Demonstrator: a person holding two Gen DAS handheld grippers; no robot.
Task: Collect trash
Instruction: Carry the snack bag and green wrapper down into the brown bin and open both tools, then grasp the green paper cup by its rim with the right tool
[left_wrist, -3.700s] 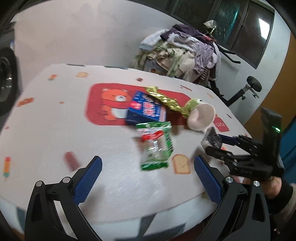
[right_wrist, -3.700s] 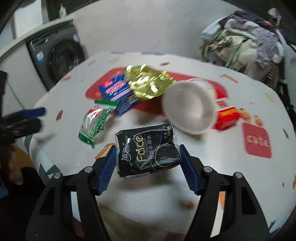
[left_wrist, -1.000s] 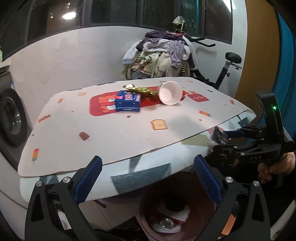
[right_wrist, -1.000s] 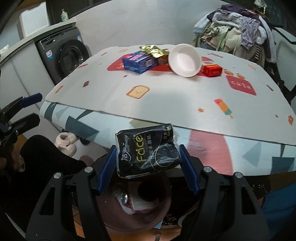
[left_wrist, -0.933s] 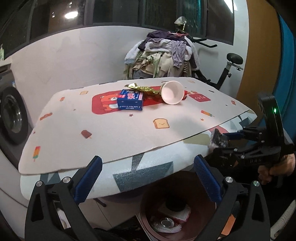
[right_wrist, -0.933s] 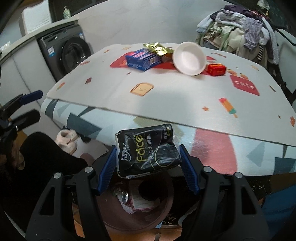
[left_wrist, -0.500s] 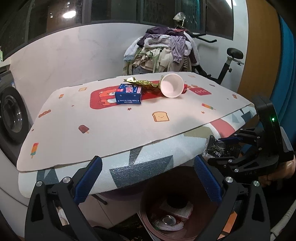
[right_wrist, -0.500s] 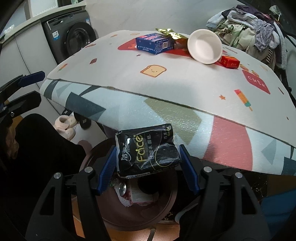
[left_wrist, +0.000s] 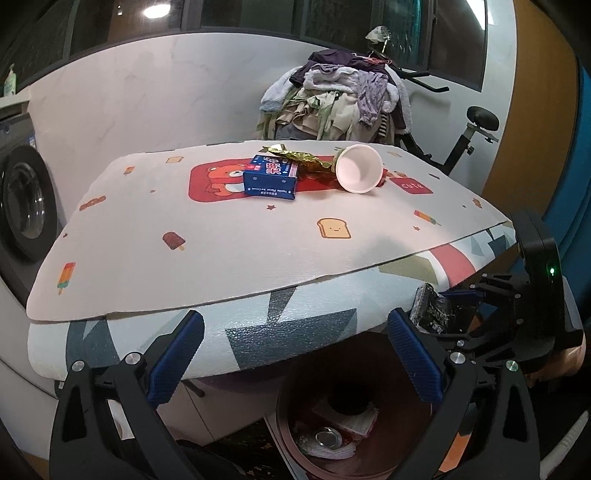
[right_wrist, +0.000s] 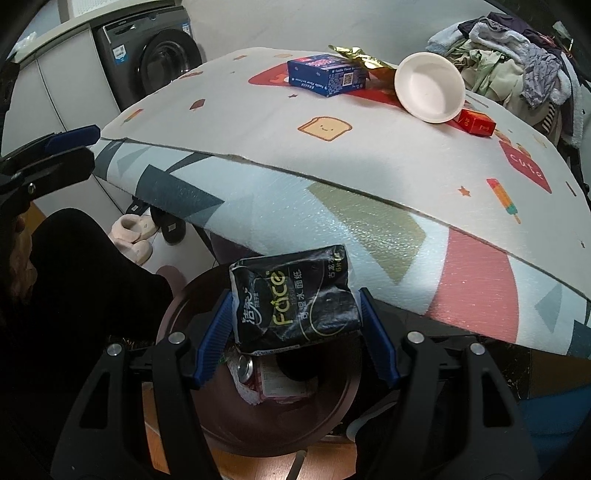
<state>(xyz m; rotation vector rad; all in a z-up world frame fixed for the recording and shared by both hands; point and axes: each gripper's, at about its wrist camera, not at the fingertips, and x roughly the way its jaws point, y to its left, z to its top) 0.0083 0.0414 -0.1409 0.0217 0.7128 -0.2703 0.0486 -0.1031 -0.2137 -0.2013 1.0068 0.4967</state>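
Note:
My right gripper (right_wrist: 295, 325) is shut on a black tissue pack (right_wrist: 293, 297) and holds it above the brown trash bin (right_wrist: 192, 376), which holds a can and wrappers. The pack also shows in the left wrist view (left_wrist: 430, 310). My left gripper (left_wrist: 295, 354) is open and empty, above the bin (left_wrist: 291, 439) by the table's front edge. On the table (left_wrist: 229, 258) lie a blue box (left_wrist: 271, 177), a gold wrapper (left_wrist: 295, 155) and a tipped white paper cup (left_wrist: 358, 168). A small red box (right_wrist: 476, 123) lies behind the cup.
A washing machine (right_wrist: 162, 62) stands to the left of the table. A pile of clothes (left_wrist: 332, 99) on an exercise bike stands behind it. Slippers (right_wrist: 135, 236) lie on the floor under the table edge.
Both grippers have moved off the table and down to the bin below its edge. The green wrapper that lay on the table is gone. The right gripper has lowered the pack closer to the bin.

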